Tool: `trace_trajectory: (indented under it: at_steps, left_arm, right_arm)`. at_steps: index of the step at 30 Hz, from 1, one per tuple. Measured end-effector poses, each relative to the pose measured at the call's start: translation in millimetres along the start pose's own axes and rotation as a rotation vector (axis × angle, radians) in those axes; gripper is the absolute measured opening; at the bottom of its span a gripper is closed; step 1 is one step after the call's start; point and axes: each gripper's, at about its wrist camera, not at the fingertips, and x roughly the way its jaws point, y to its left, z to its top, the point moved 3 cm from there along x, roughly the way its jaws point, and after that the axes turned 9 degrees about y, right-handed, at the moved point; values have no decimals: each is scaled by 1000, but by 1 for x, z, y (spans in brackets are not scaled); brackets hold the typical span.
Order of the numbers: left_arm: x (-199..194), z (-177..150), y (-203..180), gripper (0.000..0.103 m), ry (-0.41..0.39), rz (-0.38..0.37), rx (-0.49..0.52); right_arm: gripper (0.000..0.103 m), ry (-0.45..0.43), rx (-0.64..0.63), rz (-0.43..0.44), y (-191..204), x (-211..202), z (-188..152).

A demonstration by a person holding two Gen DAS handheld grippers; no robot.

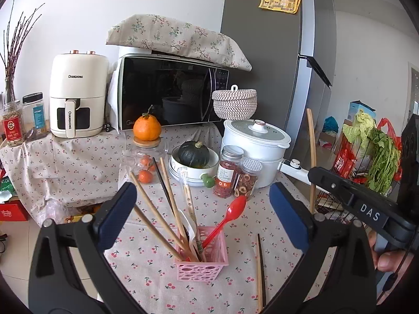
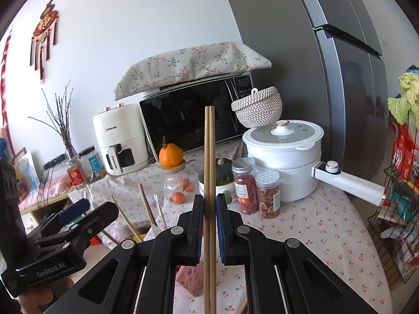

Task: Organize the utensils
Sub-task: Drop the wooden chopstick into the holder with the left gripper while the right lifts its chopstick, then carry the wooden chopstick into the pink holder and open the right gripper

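A pink perforated holder (image 1: 201,261) stands on the cherry-print tablecloth (image 1: 146,269). In it lean several wooden chopsticks (image 1: 157,204), a white spoon and a red plastic spoon (image 1: 230,213). My left gripper (image 1: 203,193) is open wide just above and in front of the holder, with nothing pressed between its pads. A loose pair of chopsticks (image 1: 260,269) lies on the cloth to the holder's right. My right gripper (image 2: 209,201) is shut on a pair of wooden chopsticks (image 2: 209,151) that point up, above the holder (image 2: 189,280).
Behind the holder stand two spice jars (image 1: 237,175), a bowl with a green squash (image 1: 193,157), a glass jar of tangerines (image 1: 145,162) and a white pot (image 1: 255,144). Further back are a microwave (image 1: 170,91), an air fryer (image 1: 77,94) and a fridge (image 1: 275,52). A wire rack of vegetables (image 1: 366,157) stands at right.
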Motion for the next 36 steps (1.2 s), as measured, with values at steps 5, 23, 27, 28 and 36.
trace_trajectory:
  at_steps: [5, 23, 27, 28, 36]
  left_arm:
    - [-13, -13, 11, 102, 74, -18, -4]
    - [-4, -62, 48, 102, 455, 12, 12]
    - [1, -67, 55, 102, 499, 6, 0]
    - [1, -68, 56, 102, 504, 5, -2]
    - [5, -69, 64, 102, 519, 11, -10]
  right_arm:
    - [10, -18, 10, 17, 7, 2, 2]
    - [10, -166, 26, -14, 57, 43, 13]
    - [10, -180, 56, -34, 59, 62, 10]
    - [10, -183, 54, -46, 60, 67, 9]
    - [10, -193, -21, -132, 70, 94, -5]
